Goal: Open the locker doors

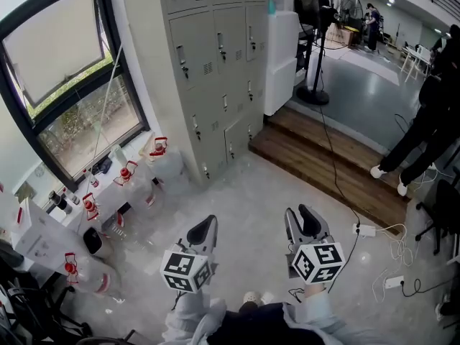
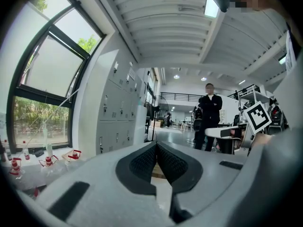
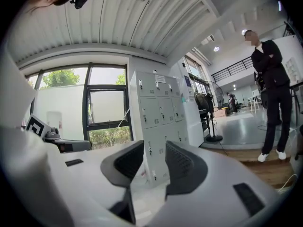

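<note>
A bank of grey lockers (image 1: pixel 215 70) stands against the wall ahead, every door closed, each with a small handle. The lockers (image 3: pixel 158 112) fill the middle of the right gripper view and the lockers (image 2: pixel 116 110) lie left of centre in the left gripper view. Both grippers are held low over the floor, well short of the doors. My left gripper (image 1: pixel 203 230) is shut, its pads meeting at the tips with nothing in them (image 2: pixel 156 145). My right gripper (image 1: pixel 305 221) is open, with a clear gap between its empty jaws (image 3: pixel 155 148).
Large water bottles with red caps (image 1: pixel 136 178) crowd the floor under the window (image 1: pixel 72 85) at left. A white cabinet (image 1: pixel 282 60) adjoins the lockers. A wooden step (image 1: pixel 323 164), a standing fan (image 1: pixel 316 20), a person in black (image 1: pixel 431 128) and floor cables (image 1: pixel 366 230) are to the right.
</note>
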Demonstrator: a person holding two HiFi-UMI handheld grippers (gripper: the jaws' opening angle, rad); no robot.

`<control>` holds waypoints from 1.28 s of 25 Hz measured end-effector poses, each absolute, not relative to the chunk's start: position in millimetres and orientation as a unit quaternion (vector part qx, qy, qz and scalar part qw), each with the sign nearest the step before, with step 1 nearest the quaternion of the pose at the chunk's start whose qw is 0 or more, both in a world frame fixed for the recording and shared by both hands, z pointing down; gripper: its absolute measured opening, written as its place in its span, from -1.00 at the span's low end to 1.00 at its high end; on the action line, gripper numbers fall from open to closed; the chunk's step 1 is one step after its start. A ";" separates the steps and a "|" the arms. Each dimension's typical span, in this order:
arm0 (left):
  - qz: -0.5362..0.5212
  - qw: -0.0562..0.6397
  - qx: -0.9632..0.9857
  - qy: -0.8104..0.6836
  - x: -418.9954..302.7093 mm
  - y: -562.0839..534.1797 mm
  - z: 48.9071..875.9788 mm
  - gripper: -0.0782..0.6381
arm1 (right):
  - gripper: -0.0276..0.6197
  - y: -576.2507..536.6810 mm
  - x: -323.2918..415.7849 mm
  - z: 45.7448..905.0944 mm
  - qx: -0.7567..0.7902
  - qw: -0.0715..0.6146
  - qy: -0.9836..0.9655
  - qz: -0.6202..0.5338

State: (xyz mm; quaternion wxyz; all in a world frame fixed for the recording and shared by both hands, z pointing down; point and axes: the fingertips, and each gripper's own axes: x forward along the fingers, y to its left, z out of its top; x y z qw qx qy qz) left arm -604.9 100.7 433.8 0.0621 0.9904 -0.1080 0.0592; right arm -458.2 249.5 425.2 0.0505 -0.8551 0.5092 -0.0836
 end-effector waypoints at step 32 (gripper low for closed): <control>0.078 0.091 0.988 -0.096 -415.5 -33.0 448.8 -0.76 | -0.47 126.0 -286.9 441.3 -0.851 0.050 0.511 -0.108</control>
